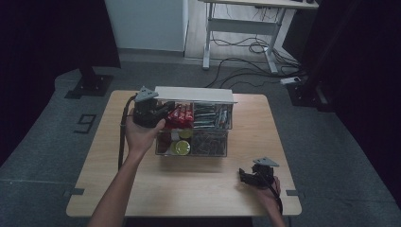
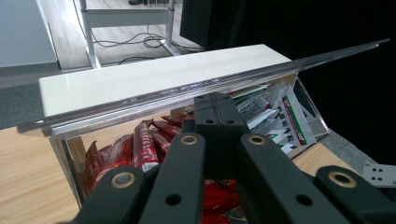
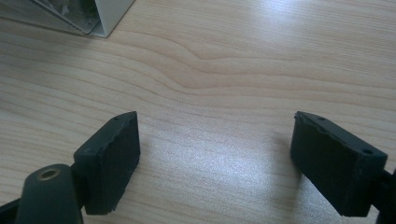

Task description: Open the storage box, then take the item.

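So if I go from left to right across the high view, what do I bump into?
Left gripper → red packets → white packets → right gripper.

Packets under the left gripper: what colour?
Red packets, clearest in the left gripper view, below the left gripper.

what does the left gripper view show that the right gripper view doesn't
Left gripper view: the left gripper with jaws pressed together at the clear organizer's rim, red packets in the compartment below and white sachets in the next one. Right gripper view: the right gripper, jaws wide apart with nothing between them, low over bare wood. Both show the wooden table and some part of the organizer.
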A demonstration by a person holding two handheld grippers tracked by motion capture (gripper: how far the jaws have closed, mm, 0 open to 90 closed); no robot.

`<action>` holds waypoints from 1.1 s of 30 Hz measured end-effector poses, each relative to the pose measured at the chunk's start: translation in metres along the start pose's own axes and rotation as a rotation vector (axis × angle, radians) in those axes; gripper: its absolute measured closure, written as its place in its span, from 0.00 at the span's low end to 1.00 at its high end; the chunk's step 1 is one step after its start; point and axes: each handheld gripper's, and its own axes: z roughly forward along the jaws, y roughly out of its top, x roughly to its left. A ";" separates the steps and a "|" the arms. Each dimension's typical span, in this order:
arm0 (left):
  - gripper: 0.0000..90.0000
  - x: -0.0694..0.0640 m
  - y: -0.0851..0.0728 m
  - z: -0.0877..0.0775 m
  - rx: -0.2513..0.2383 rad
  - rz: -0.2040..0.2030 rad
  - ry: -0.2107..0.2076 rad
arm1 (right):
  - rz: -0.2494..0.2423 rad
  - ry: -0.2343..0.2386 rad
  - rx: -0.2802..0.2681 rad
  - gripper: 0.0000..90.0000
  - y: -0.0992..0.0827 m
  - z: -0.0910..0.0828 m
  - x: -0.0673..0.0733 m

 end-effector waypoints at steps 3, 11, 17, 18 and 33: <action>1.00 0.000 0.001 0.000 -0.002 -0.001 0.000 | 0.000 0.000 0.000 0.17 0.000 0.000 0.000; 1.00 0.000 0.004 0.002 -0.001 -0.002 0.003 | 0.000 0.000 0.000 0.18 0.000 0.000 0.000; 1.00 -0.001 0.003 0.002 0.000 0.001 0.008 | 0.000 -0.001 0.000 0.18 0.000 0.000 0.000; 1.00 -0.001 0.003 0.002 0.001 0.002 0.009 | -0.001 -0.001 0.000 0.18 0.000 0.000 0.000; 1.00 -0.004 0.004 0.005 0.005 0.008 0.003 | 0.011 0.040 -0.133 0.37 0.016 -0.030 0.004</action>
